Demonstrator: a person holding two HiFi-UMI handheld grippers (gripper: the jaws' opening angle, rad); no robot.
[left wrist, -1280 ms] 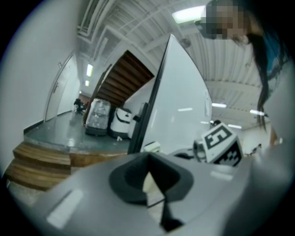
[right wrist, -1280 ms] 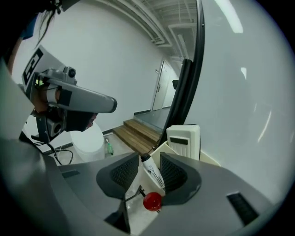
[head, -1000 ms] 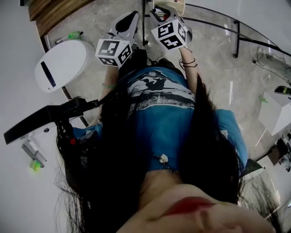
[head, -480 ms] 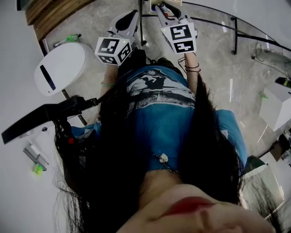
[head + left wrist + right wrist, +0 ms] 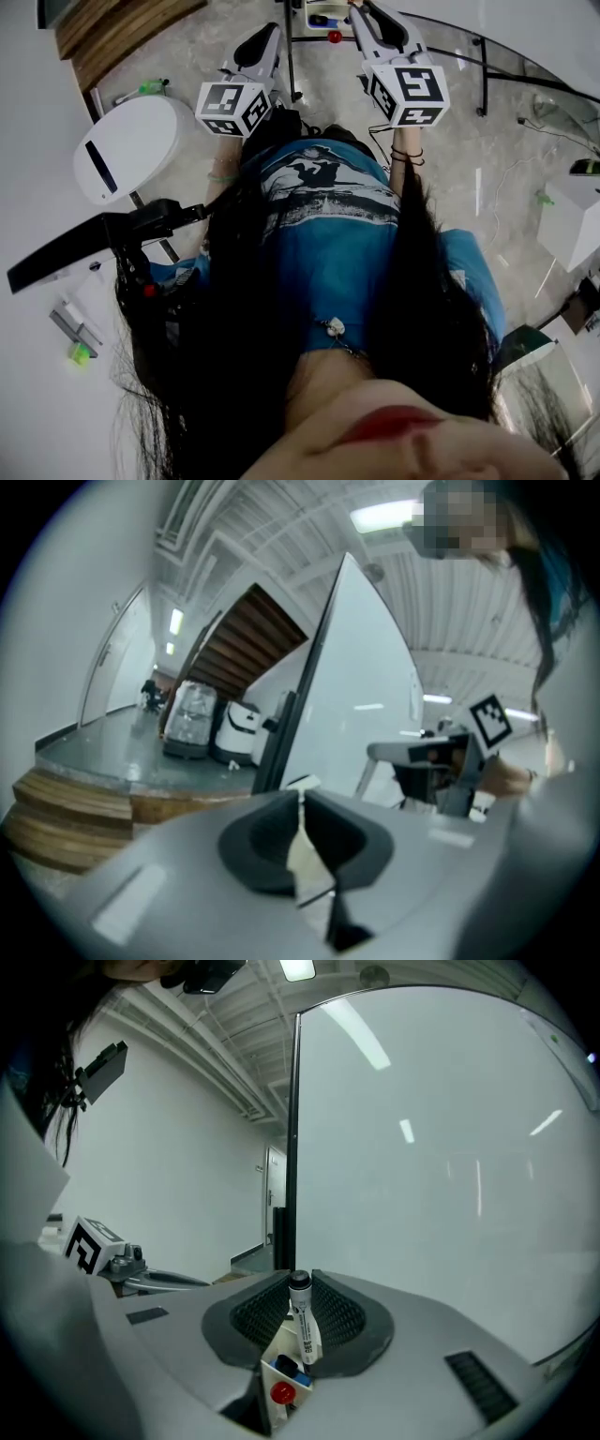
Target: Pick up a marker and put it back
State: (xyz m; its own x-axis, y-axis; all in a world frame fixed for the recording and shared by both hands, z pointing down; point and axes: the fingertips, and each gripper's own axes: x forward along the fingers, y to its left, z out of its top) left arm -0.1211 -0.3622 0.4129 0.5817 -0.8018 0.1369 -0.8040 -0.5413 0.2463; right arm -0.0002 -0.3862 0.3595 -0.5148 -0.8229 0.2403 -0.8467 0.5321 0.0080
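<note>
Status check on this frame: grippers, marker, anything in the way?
Left gripper shut, empty. Right gripper shut on white marker with black cap, white holder just beyond. No obstruction seen.

My right gripper (image 5: 298,1286) has a matt grey plastic shell and black pads (image 5: 260,1313) with a fine ribbed grain. They press on the white plastic marker (image 5: 304,1333), whose barrel is smooth and shiny. My left gripper (image 5: 300,801) has the same dull grey shell, with smoother-looking dark pads. The large white board (image 5: 441,1147) is glossy and mirrors the ceiling lights. The grey stone-look floor (image 5: 187,47) is polished, the brown wooden steps (image 5: 66,817) show grain, and the blue T-shirt (image 5: 337,234) is printed cloth.
</note>
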